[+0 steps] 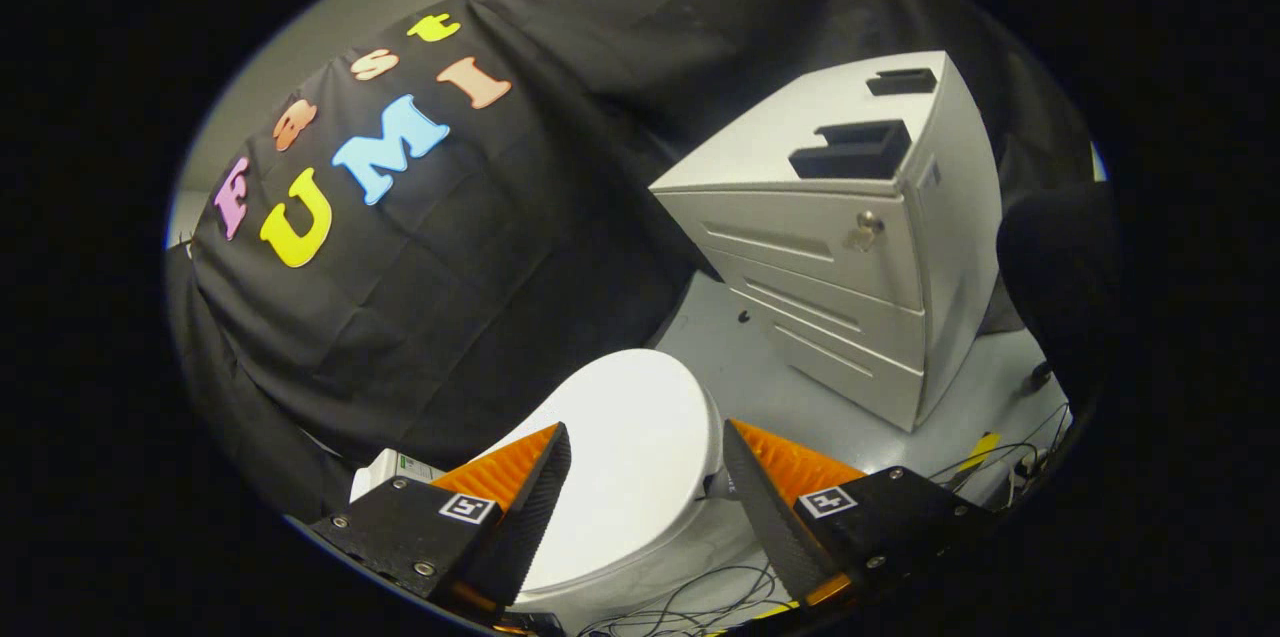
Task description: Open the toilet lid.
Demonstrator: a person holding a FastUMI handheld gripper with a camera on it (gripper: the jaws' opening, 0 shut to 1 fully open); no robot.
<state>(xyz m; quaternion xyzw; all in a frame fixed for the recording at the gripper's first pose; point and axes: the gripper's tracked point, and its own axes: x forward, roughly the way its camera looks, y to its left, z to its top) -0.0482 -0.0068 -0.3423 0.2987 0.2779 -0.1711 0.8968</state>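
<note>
A white toilet stands on the grey floor with its lid (635,457) down flat over the bowl. The lid's rounded front end points toward the cabinet, and its tank end (385,469) sits against the black cloth wall. My gripper (645,442) hangs above the lid and is open, with a wide gap between the fingers. The lid shows through that gap, some way below the fingertips (555,437), and neither finger touches it.
A grey drawer cabinet (850,247) with a lock and slotted top stands beyond the toilet. Black cables (700,597) and a yellow tape strip (983,447) lie on the floor (740,357) around the toilet's front. A dark rounded object (1060,277) sits beside the cabinet.
</note>
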